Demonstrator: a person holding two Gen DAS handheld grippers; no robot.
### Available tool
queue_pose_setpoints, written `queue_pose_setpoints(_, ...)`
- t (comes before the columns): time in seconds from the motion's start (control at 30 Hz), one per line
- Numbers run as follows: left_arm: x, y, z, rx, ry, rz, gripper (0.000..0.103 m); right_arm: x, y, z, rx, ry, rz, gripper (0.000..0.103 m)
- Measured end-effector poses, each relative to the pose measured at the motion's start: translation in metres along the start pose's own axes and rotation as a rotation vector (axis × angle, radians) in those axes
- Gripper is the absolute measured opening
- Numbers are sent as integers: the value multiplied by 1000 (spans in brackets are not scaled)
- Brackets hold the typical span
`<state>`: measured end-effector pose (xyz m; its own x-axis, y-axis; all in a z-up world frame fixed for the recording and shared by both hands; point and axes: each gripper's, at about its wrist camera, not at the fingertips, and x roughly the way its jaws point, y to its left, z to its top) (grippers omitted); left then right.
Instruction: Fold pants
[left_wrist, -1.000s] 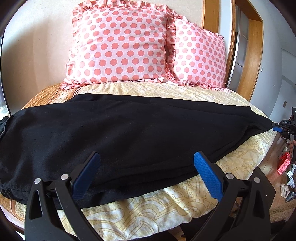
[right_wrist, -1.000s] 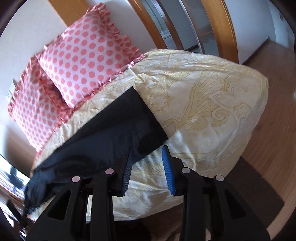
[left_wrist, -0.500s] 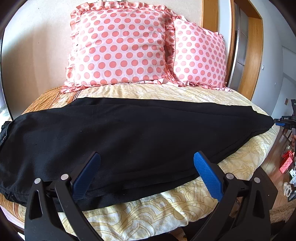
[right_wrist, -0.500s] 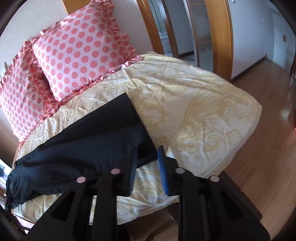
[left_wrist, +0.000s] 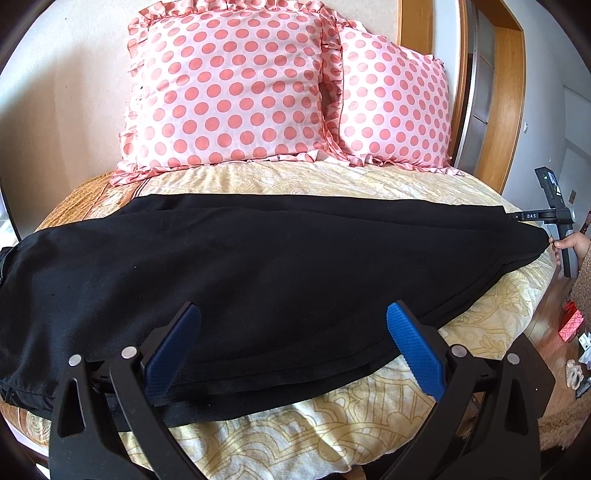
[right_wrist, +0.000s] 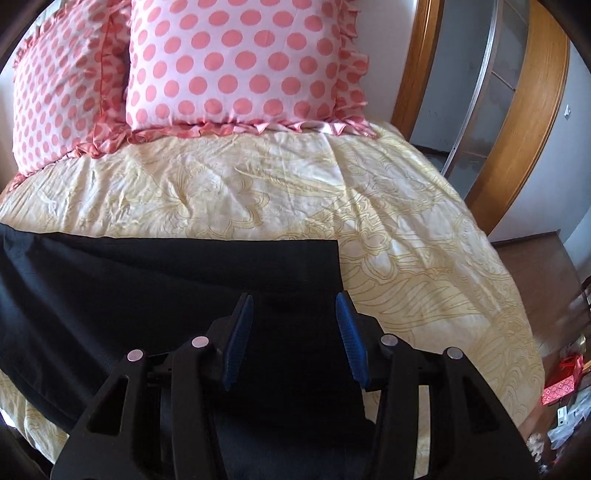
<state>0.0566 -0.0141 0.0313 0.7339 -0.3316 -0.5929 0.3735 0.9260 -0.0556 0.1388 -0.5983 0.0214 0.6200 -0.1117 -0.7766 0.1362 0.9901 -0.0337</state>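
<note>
Black pants (left_wrist: 258, 266) lie lengthwise across the yellow bed, legs folded together, waist at the left and leg ends at the right. My left gripper (left_wrist: 291, 321) is open over the near edge of the pants, around mid-leg, holding nothing. My right gripper (right_wrist: 293, 317) is open, its jaws standing over the leg-end corner of the pants (right_wrist: 166, 273), with cloth lying between and under the fingers. In the left wrist view the right gripper (left_wrist: 546, 218) shows at the far leg end, held by a hand.
Two pink polka-dot pillows (left_wrist: 229, 88) (right_wrist: 236, 62) lean against the wall at the head of the bed (right_wrist: 369, 192). A wooden door frame (right_wrist: 517, 110) stands to the right. Red packets and clutter (right_wrist: 561, 380) lie on the wooden floor at the right.
My right gripper has swung round over the leg end and opened wider, now facing the pillows. My left gripper has barely moved and stays open.
</note>
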Motion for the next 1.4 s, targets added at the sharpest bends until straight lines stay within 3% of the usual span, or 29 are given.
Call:
queue_pose_setpoints(0.2,10,3,4,-23,20,-8,101,0,-8,-11,49,-37,31,47)
queue_pose_setpoints(0.23,12,3,4,-27,23,-13,101,0,-7,-10,51,-38,26,44)
queue_pose_setpoints(0.33,15,1,5,-34,26,-30,101,-1,-7,-8,30,-33,-4,19)
queue_pose_setpoints(0.47,17,-1,4,-25,27,-24,101,-4,-5,-7,13,-42,1,7)
queue_pose_setpoints(0.77,17,5,7,-52,14,-14,101,-27,4,22,-35,-169,-59,6)
queue_pose_setpoints(0.87,19,4,8,-55,15,-9,101,-14,8,32,-68,-153,-90,6)
queue_pose_setpoints(1.0,17,4,7,-45,17,3,101,17,12,29,-99,-69,-127,6)
queue_pose_setpoints(1.1,13,5,6,-32,7,17,101,21,15,24,-102,-51,-153,8)
queue_pose_setpoints(1.13,12,6,6,-30,4,20,101,19,13,25,-84,-45,-153,19)
queue_pose_setpoints(1.17,12,7,5,-31,3,21,101,14,8,25,-54,-39,-163,42)
queue_pose_setpoints(1.23,9,9,4,-37,-3,18,101,-4,-4,22,32,-58,-170,64)
queue_pose_setpoints(1.4,-1,11,-2,-37,-35,4,101,-60,-47,-25,380,-93,-49,63)
